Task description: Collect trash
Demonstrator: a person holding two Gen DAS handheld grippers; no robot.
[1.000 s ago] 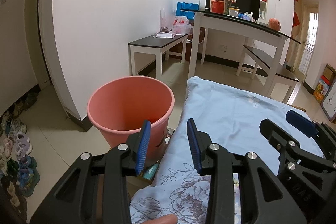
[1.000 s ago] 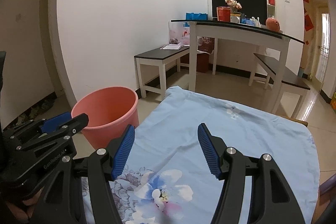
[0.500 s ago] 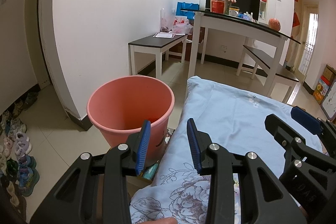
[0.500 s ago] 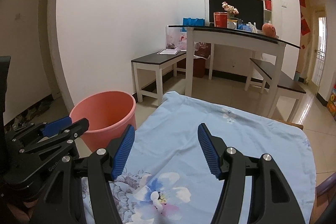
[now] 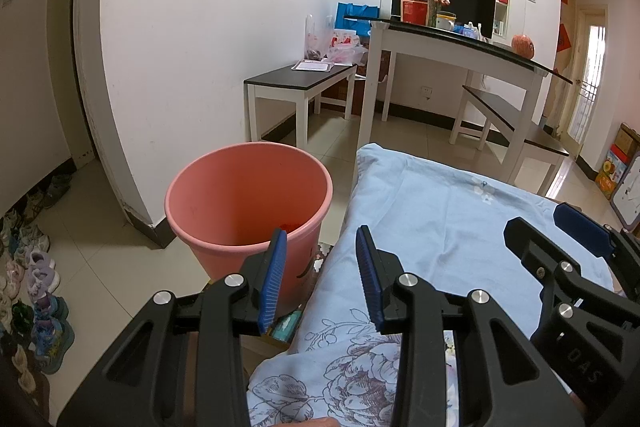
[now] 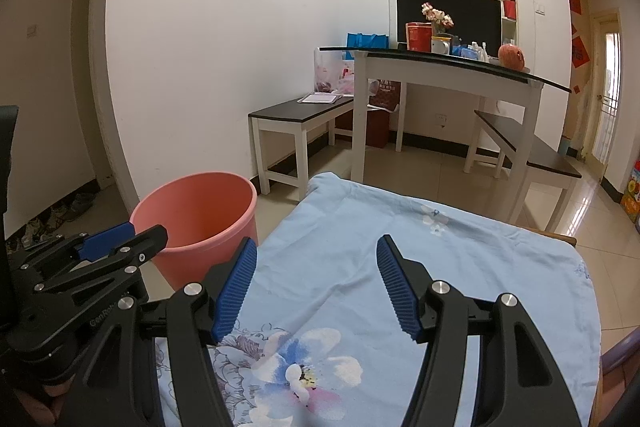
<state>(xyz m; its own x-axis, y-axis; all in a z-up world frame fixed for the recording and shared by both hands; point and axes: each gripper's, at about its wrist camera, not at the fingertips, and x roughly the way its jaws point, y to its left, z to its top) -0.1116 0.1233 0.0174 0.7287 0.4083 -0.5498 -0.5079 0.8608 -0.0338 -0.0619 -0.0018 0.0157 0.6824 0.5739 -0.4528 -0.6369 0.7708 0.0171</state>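
Jaws of both grippers, left (image 5: 320, 275) and right (image 6: 316, 287), gape empty; no trash visible; bin (image 5: 248, 203) looks light, rigid, rim-grippable.

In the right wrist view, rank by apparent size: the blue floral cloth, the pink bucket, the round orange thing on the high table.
1. Blue floral cloth, largest.
2. Pink bucket.
3. Round orange thing, smallest, though it is farther from the camera, so true size is unsure.

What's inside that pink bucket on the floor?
In the left view, the pink bucket looks mostly bare inside, with just a small reddish scrap low against its near wall. The left claw covers the bottom's nearest part, so more could be hidden there.
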